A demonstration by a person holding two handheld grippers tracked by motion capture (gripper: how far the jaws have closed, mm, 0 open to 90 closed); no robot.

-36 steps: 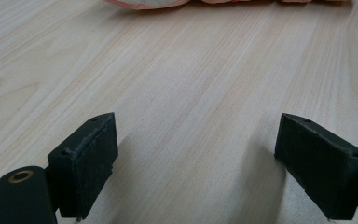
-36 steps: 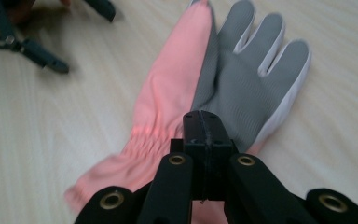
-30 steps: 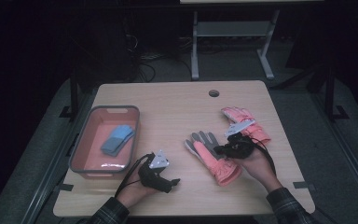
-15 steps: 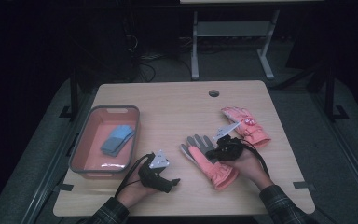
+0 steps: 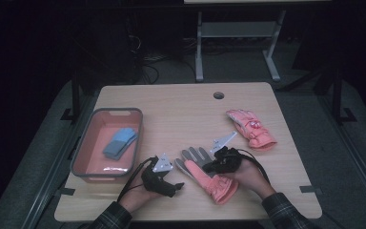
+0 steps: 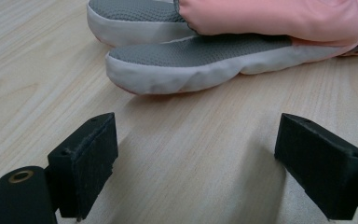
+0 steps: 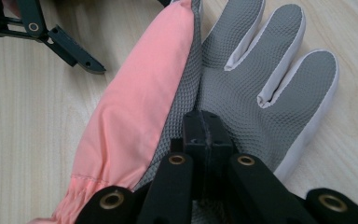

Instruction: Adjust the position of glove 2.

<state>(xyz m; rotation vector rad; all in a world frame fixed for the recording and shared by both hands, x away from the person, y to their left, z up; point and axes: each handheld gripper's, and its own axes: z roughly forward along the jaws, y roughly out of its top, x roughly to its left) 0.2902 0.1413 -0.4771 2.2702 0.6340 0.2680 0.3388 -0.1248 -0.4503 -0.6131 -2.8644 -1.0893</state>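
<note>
I count one table (image 5: 181,114), then one pink bin (image 5: 91,143) at left holding one blue cloth (image 5: 120,142). Two pink gloves: one (image 5: 250,128) right of centre, one (image 5: 208,175) lower centre, pinched by my right gripper (image 7: 207,132). My left gripper (image 6: 196,163) is spread, empty.

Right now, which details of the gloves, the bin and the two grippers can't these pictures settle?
- Near glove: in the right gripper view, the right gripper has its jaws together over the palm; pinched fabric can't be confirmed.
- Same glove, left gripper view: top and right edges cut it off.
- Blue item in the bin: high view, too small to identify.
- Far glove: its emblem is too small.
- Left gripper: open, touching nothing.
</note>
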